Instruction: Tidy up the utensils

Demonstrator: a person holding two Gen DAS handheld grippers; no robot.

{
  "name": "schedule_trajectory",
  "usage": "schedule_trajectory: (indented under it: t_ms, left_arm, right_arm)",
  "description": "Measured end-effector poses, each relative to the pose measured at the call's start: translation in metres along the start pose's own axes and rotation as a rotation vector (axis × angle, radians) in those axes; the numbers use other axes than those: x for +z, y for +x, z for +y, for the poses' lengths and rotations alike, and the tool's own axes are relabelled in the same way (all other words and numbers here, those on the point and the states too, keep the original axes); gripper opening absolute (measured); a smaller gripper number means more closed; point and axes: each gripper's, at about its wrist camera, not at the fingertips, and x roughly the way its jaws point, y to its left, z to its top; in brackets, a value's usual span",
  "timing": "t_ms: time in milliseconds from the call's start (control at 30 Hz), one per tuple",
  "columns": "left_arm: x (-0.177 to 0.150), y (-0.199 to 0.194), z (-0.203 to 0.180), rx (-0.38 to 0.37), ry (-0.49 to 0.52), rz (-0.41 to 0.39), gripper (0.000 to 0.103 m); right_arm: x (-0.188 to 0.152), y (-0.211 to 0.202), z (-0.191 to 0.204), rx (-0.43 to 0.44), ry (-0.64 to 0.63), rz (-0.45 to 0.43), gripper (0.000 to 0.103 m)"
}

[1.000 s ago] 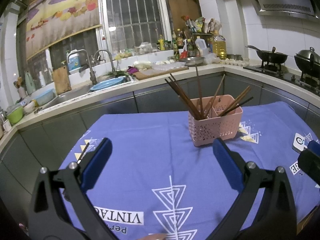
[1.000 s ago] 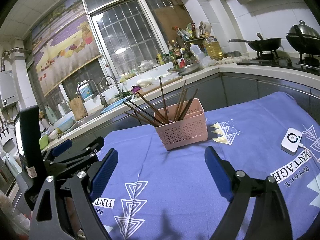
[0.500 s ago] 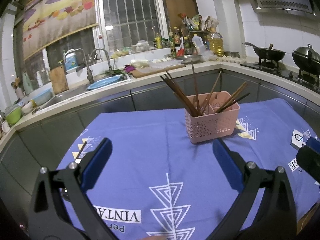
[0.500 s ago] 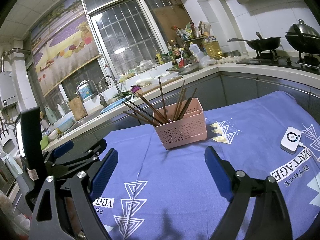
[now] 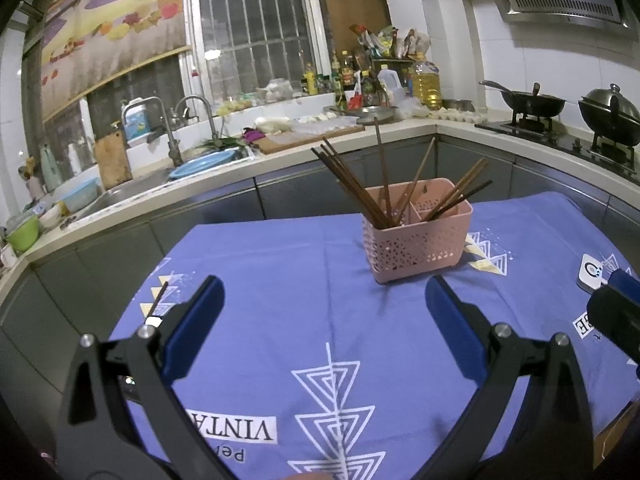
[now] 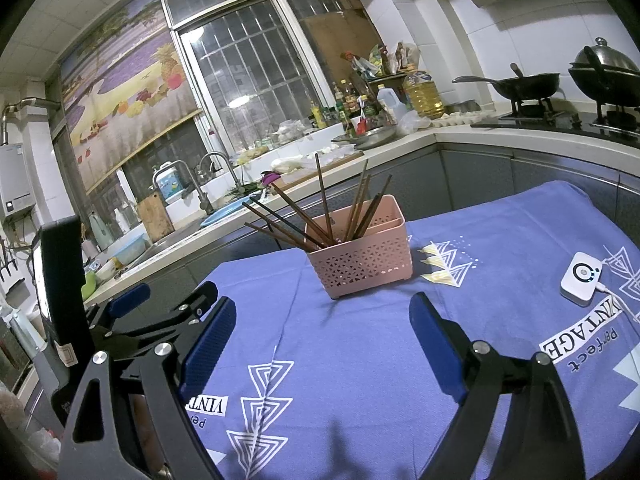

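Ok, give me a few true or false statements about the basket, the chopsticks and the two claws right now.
1. The pink basket stands upright on the purple tablecloth. True.
2. The right claw grips a chopstick. False: it is open and empty.
3. Chopsticks stick out of the basket. True.
4. The left claw is clamped on the basket. False: it is open, short of the basket.
5. One stray chopstick lies on the cloth. True.

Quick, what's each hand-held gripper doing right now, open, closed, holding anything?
Left hand-held gripper: open, holding nothing.
Right hand-held gripper: open, holding nothing.
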Motion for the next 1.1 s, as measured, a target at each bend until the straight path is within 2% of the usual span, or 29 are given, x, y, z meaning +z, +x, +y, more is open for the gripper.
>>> schedule_trajectory:
  t_ms: [433, 1100]
  left_arm:
    - [-0.009, 0.005, -0.012, -0.007, 0.009, 0.016, 0.097]
    - [-0.010, 0.014, -0.006, -0.049, 0.012, 0.073, 0.097]
  right_arm:
    - [0.000, 0.000, 0.000, 0.000, 0.000, 0.000, 0.087]
    - [-0.001, -0.001, 0.002, -0.004, 0.003, 0.003, 0.087]
